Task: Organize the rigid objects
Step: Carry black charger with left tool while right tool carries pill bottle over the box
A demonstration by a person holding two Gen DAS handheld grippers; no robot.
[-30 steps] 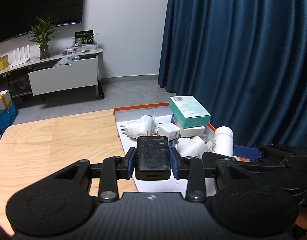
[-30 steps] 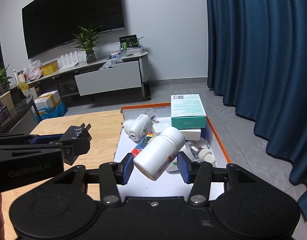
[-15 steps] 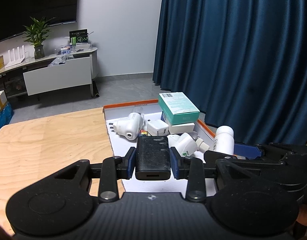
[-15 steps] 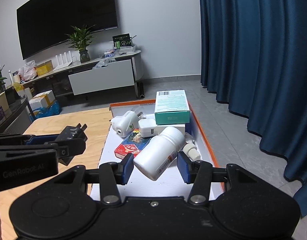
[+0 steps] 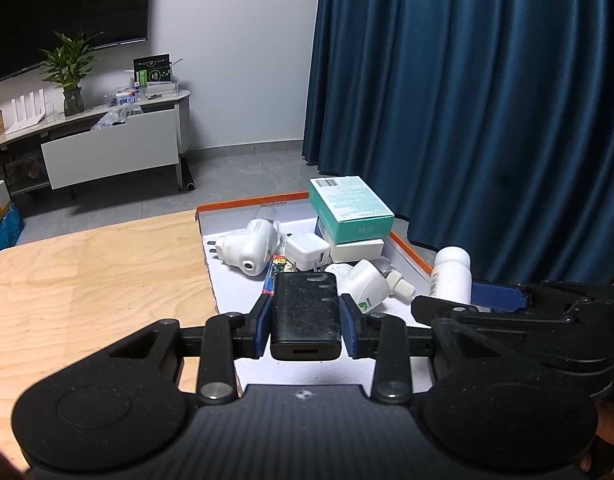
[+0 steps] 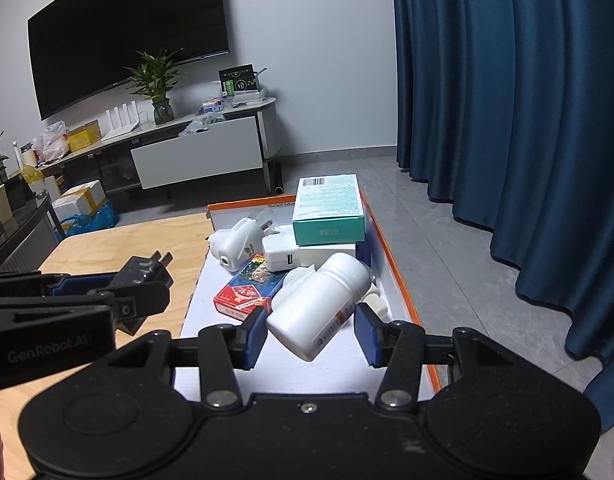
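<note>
My left gripper (image 5: 305, 322) is shut on a black charger (image 5: 306, 314) and holds it above the near end of the orange-rimmed white box (image 5: 243, 205). The charger's prongs show in the right wrist view (image 6: 145, 268). My right gripper (image 6: 310, 332) is shut on a white pill bottle (image 6: 321, 304), tilted, above the box (image 6: 399, 280); the bottle also shows in the left wrist view (image 5: 451, 276). In the box lie a white plug adapter (image 5: 247, 246), a white USB charger (image 5: 307, 254), a teal carton (image 5: 349, 206) and a red card pack (image 6: 249, 288).
The box sits at the right end of a wooden table (image 5: 87, 280), close to the blue curtain (image 5: 487, 100). A TV cabinet (image 6: 195, 156) with a plant stands against the far wall across the grey floor.
Both grippers have drawn back and to the left with their objects still held; the box and its contents now appear farther ahead and more fully in view.
</note>
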